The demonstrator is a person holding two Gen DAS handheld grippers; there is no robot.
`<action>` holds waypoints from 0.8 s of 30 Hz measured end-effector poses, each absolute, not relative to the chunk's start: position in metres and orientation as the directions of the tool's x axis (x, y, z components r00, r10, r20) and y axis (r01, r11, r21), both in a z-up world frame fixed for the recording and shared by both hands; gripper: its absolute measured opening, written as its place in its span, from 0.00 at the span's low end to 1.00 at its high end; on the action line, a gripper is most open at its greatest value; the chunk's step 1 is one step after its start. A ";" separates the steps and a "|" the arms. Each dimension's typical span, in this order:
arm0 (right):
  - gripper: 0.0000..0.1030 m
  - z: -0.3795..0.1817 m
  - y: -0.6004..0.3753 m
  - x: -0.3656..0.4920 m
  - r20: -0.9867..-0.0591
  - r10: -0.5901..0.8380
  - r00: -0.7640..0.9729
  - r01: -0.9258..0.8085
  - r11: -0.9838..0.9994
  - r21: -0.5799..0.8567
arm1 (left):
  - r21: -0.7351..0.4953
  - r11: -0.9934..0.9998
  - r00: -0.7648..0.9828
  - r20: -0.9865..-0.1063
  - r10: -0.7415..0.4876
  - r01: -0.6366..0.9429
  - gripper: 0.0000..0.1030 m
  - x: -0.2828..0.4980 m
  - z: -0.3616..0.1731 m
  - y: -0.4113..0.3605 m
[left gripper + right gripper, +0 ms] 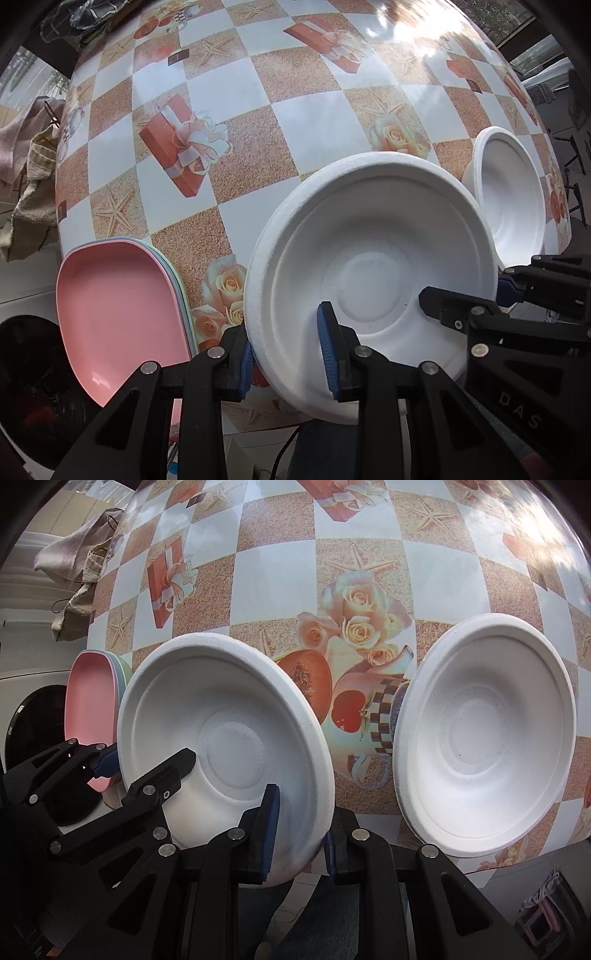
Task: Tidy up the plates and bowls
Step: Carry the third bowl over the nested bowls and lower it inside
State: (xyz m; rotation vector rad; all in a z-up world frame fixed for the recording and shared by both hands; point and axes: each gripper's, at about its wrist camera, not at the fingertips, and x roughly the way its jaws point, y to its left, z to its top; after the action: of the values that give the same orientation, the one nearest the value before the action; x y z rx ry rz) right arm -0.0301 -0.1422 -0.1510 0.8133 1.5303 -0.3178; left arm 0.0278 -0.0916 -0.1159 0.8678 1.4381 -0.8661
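White foam bowl (369, 266) at the table's (314, 122) near edge, both claws, left gripper (286, 360) and right gripper (301, 834), pinching its rim; pink plates (110, 310) beside, second bowl (484, 734) opposite.

both grippers black plastic, angular linkage arms with cut-out slots and round silver rivets. left gripper (286, 363) has ribbed blue pads (328, 354) on its fingertips; right gripper (301, 836) has the same blue pads (269, 834). white letters "das" on one black housing. small screws at finger joints.

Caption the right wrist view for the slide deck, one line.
Both grippers, left and right, clamp opposite rims of one white bowl; second white bowl and pink plate stack alongside.
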 end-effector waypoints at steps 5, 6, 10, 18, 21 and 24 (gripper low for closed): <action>0.23 -0.126 -0.155 -0.041 -0.959 0.266 0.101 0.664 0.699 0.264 | -0.025 0.422 -0.015 -1.000 -0.026 0.906 0.32 0.023 -0.091 -0.100; 0.23 -0.117 -0.159 -0.047 -0.960 0.258 0.110 0.670 0.694 0.263 | -0.024 0.411 -0.009 -0.999 -0.037 0.911 0.32 0.022 -0.086 -0.102; 0.23 -0.101 -0.167 -0.057 -0.965 0.217 0.146 0.694 0.673 0.256 | -0.022 0.361 0.006 -0.997 -0.076 0.932 0.32 0.013 -0.066 -0.120; 0.23 -0.088 -0.196 -0.101 -0.968 0.160 0.195 0.787 0.563 0.252 | -0.027 0.220 -0.003 -0.994 -0.108 0.975 0.32 -0.010 -0.057 -0.164; 0.23 -0.089 -0.205 -0.117 -0.970 0.147 0.194 0.818 0.522 0.243 | -0.033 0.170 -0.014 -0.993 -0.113 0.985 0.32 -0.021 -0.062 -0.178; 0.23 -0.089 -0.214 -0.131 -0.972 0.137 0.193 0.844 0.482 0.235 | -0.039 0.125 -0.025 -0.993 -0.114 0.991 0.32 -0.035 -0.062 -0.190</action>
State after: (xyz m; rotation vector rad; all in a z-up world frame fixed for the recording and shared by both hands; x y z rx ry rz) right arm -0.1314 -0.2141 -0.0892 0.9754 1.3045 -0.6267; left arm -0.0352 -0.1900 -0.0618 1.0188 1.2068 -1.1895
